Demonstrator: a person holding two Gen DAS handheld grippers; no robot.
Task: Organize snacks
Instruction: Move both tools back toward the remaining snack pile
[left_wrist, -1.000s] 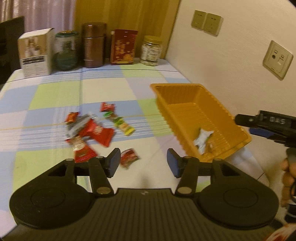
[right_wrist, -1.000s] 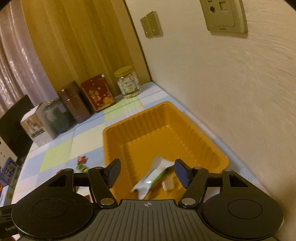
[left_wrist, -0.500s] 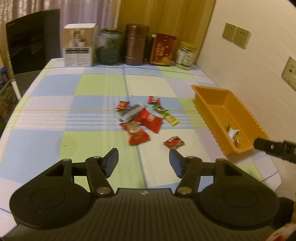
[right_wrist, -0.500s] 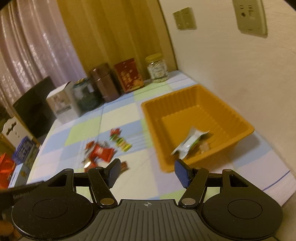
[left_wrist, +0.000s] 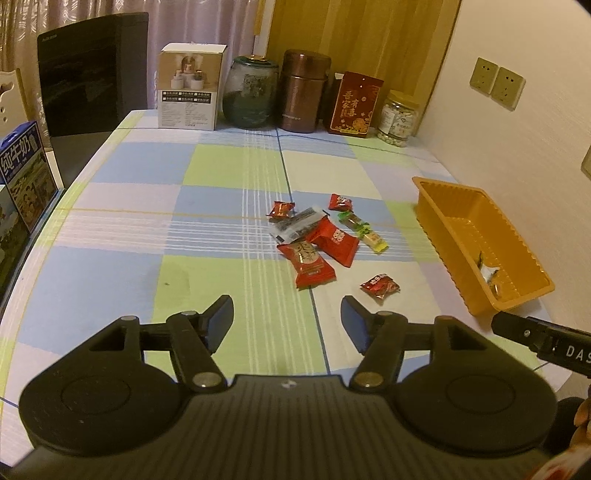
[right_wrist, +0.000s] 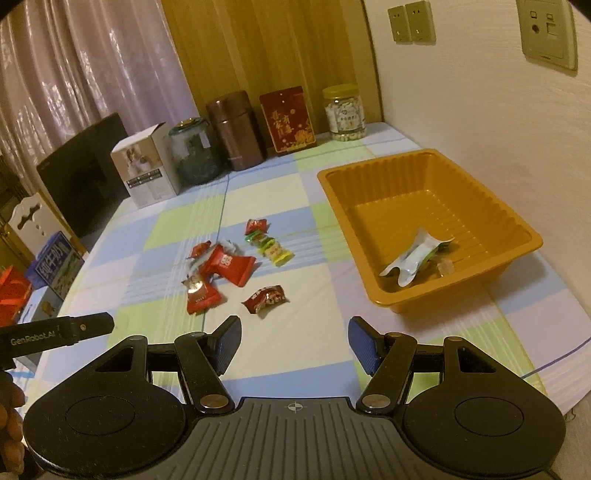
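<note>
Checked blue-green-white cloth covers the bench (left_wrist: 221, 177), cream wall on the right, curtains behind. Back row along the far edge: white box (left_wrist: 188, 86), dark glass jar (left_wrist: 251, 92), brown canister (left_wrist: 303, 92), red tin (left_wrist: 354, 105), clear jar of white sweets (left_wrist: 399, 114).

Snacks sit mid-bench in a loose pile: big red packet (right_wrist: 228, 265) overlapping a silver-black wrapper (left_wrist: 297, 227), second red packet (left_wrist: 309, 263) at 6 o'clock of the pile, two small red sweets (left_wrist: 282, 209) at the far side, a green-yellow bar (right_wrist: 269, 246) at 3 o'clock. One small red sweet (right_wrist: 266, 297) lies apart, nearer the camera.

Orange tray (right_wrist: 487, 201) stands at 3 o'clock of the pile, close to the wall, with a white-green wrapper (right_wrist: 417, 256) and a small pale piece (blurry, can't identify) beside it in the near corner.

Left hand-held gripper (left_wrist: 287, 319) hovers above the near bench, jaws spread wide, holding nothing. Right hand-held gripper (right_wrist: 294, 341) likewise wide apart and empty, sitting between loose sweet and tray.
</note>
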